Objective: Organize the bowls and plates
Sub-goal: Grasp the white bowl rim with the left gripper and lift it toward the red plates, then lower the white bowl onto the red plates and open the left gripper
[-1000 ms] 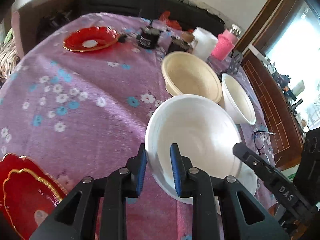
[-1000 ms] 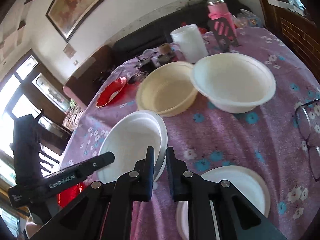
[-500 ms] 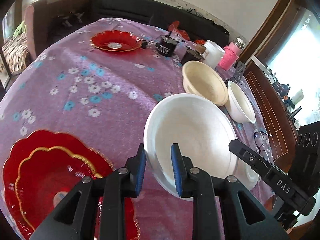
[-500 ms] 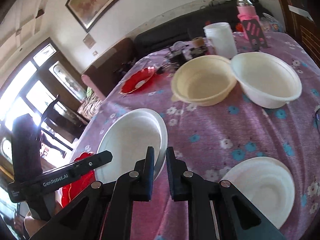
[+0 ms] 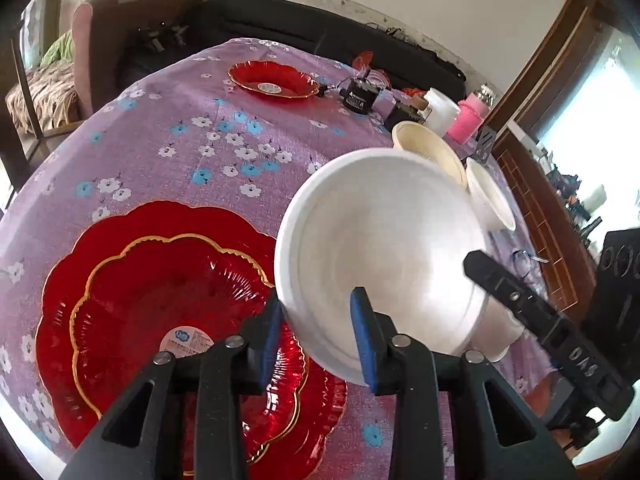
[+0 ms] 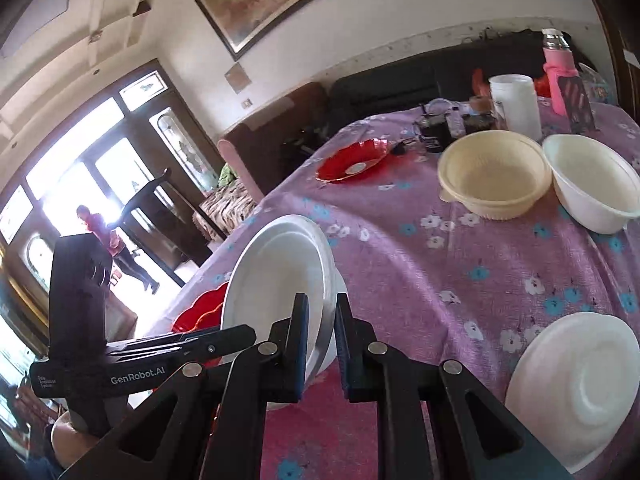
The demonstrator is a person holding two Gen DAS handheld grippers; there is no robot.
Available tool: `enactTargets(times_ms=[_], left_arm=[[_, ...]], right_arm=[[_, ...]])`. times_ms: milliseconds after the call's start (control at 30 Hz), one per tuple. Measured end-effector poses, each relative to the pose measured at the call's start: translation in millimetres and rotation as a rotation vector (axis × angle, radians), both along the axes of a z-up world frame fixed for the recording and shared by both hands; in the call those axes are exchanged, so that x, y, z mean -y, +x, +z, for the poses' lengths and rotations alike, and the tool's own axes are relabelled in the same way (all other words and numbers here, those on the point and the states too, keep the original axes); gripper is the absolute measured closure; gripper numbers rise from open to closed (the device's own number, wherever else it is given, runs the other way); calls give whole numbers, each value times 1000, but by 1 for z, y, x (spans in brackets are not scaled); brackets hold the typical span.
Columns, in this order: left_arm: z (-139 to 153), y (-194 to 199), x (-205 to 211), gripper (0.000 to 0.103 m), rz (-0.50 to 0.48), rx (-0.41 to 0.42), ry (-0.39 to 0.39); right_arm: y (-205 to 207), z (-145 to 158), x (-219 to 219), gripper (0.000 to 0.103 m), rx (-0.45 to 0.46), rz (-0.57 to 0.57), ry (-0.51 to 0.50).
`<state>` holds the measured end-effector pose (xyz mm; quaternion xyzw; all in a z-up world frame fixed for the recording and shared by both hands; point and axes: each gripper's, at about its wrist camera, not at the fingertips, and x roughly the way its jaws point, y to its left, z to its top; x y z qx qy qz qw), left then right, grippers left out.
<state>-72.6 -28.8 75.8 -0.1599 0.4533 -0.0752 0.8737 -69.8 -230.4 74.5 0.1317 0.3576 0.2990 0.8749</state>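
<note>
A white plate (image 5: 384, 248) is held in the air, tilted, above the purple flowered table. My left gripper (image 5: 318, 336) straddles its near rim with a gap beside the jaws. My right gripper (image 6: 322, 344) is shut on the opposite rim of the same plate (image 6: 276, 280). A stack of red scalloped plates (image 5: 160, 304) lies under my left gripper. A small red plate (image 5: 274, 80) lies far back. A cream bowl (image 6: 492, 176) and a white bowl (image 6: 592, 180) stand at the right. Another white plate (image 6: 576, 384) lies near right.
A white jug (image 6: 516, 108), a pink bottle (image 6: 558, 68) and dark jars (image 6: 434, 132) stand at the table's far edge. Glasses (image 5: 524, 258) lie near the right edge. A dark sofa (image 5: 320, 36) runs behind the table. A person (image 6: 116, 240) stands in the doorway.
Both grippers carried the white plate up and left, over the red plate stack. The left jaws have opened wider around the rim.
</note>
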Motion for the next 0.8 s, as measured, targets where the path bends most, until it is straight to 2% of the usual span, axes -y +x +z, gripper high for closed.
enactTargets(times_ms=[167,267,633,800], left_arm=[[11,-10,-6,71,-8,34,-23],[16,-19,-11,71,-11,49,-12],[6,-55,-74,70,102,39,10],[-2,-58,-88,70,129,22,23]], right_arm=[[-4,5,0,89,32,7,17],[-8,9,-4,89,38,27,34],[-15,-14,-69,88,-94,161,9],[-11,-33,-92,88,-170,167,-27]])
